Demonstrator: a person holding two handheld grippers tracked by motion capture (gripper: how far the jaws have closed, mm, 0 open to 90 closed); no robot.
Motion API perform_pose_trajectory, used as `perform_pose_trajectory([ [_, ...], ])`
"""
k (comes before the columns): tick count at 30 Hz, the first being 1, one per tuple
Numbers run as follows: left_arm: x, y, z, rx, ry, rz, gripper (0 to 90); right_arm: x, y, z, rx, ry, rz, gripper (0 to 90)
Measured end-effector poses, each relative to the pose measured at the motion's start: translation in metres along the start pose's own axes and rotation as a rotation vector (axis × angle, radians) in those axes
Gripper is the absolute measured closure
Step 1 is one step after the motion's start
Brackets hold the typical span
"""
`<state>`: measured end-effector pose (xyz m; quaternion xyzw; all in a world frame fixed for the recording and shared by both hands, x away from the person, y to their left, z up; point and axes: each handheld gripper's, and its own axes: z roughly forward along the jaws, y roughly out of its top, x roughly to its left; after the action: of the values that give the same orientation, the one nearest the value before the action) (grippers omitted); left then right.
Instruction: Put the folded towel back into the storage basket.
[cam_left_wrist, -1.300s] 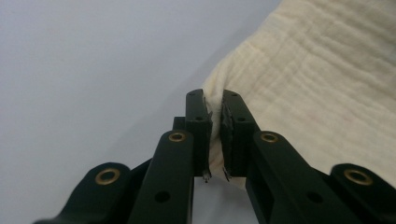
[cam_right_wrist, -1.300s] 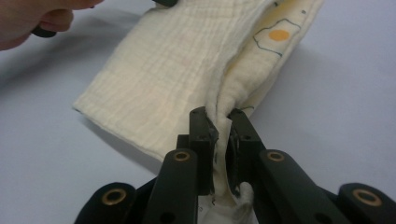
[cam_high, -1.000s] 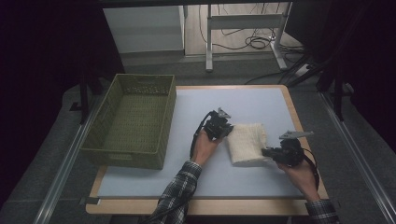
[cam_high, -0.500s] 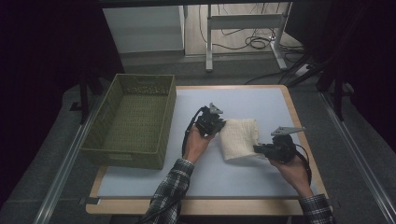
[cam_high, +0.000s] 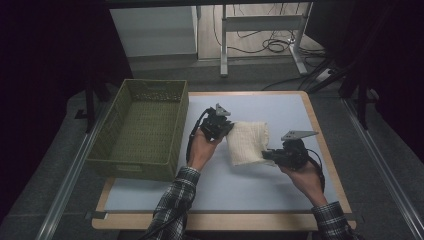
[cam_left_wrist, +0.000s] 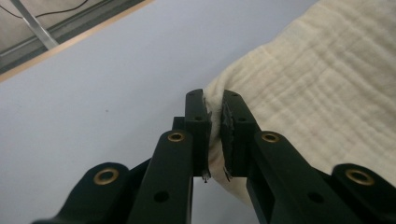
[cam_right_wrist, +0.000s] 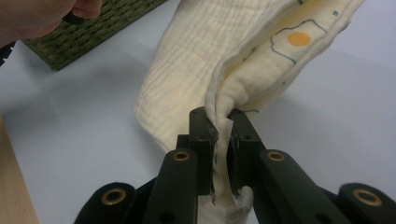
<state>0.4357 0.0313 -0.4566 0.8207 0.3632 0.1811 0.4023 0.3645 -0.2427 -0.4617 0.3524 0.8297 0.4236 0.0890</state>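
Both grippers have drifted up the frame and slightly left since the earlier high-view pictures, and the cloth (cam_high: 247, 142) has come with them, now hanging between them near the middle of the table (cam_high: 280, 107), a bit right of the basket (cam_high: 145, 130). Left gripper (cam_high: 226, 131) is pinched on the cloth's upper left edge; in the left gripper view its jaws are pressed together with a thin lip of cloth (cam_left_wrist: 327, 84) between the pads. Right gripper (cam_high: 267, 154) clamps the lower right corner; the right gripper view has a bunched fold of cloth (cam_right_wrist: 224, 70) squeezed in its jaws, printed side (orange dot, blue outline) showing at upper right. Judging from this, the cloth is probably headed for the basket at the left of the frame. Risks: the left bite is shallow, only the very edge sits in the pads, so a tug from the other side could pull it free and the cloth would swing from one corner. If the hands spread apart too fast the fold stretches out and loses its shape. If they close in, the slack middle sags and may drag on the table or catch the basket's near wall on the way over. The right gripper's cable (cam_high: 320, 167) trails near the hand and could snag (less likely).
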Motion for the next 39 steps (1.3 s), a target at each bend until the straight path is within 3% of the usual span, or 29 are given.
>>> perform_pose_trajectory([
  [14,0.018,0.010,-0.026,0.002,0.057,0.029,82.4,0.012,0.024,0.012,-0.028,0.028,-0.019,82.2],
  [20,0.031,0.016,-0.045,0.010,0.103,0.056,82.3,0.021,0.042,0.021,-0.044,0.050,-0.029,82.2],
  [39,0.067,0.024,-0.091,0.023,0.202,0.064,82.0,0.045,0.090,0.043,-0.069,0.138,-0.033,82.2],
])
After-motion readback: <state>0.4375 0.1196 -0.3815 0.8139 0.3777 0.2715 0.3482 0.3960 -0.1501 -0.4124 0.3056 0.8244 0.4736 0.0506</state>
